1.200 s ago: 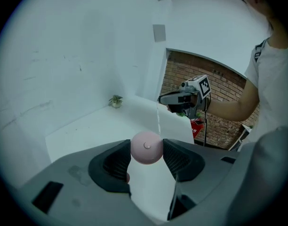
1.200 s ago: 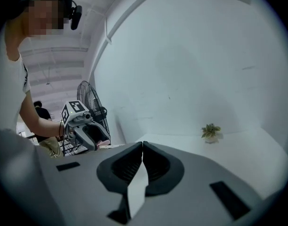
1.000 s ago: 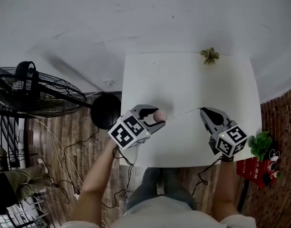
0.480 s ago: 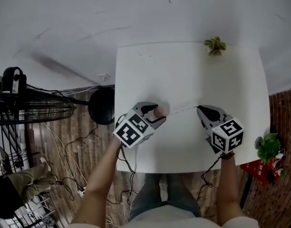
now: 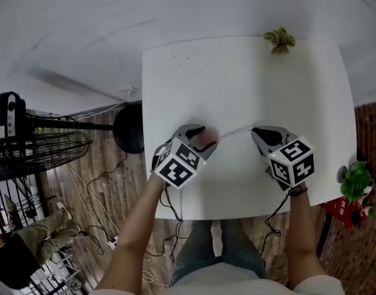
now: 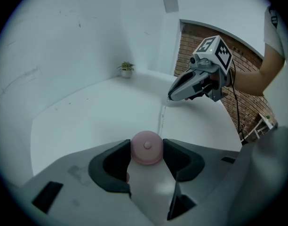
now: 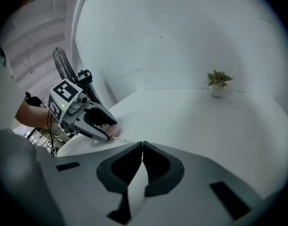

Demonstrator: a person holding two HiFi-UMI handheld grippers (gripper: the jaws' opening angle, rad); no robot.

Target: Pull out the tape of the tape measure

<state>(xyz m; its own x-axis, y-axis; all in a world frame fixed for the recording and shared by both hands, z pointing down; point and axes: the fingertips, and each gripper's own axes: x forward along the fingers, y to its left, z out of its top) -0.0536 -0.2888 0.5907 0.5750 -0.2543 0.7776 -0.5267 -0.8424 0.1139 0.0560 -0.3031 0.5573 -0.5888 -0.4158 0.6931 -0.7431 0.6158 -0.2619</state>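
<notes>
The left tongs (image 5: 199, 141) were clamped on the round pink tape measure (image 6: 146, 147) over the white surface (image 5: 237, 72); the right tongs (image 5: 257, 133) were pinched shut on its tape (image 5: 234, 131), stretched between the two

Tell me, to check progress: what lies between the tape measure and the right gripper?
The pulled-out tape, a thin line over the bare table, as the head view shows.
</notes>
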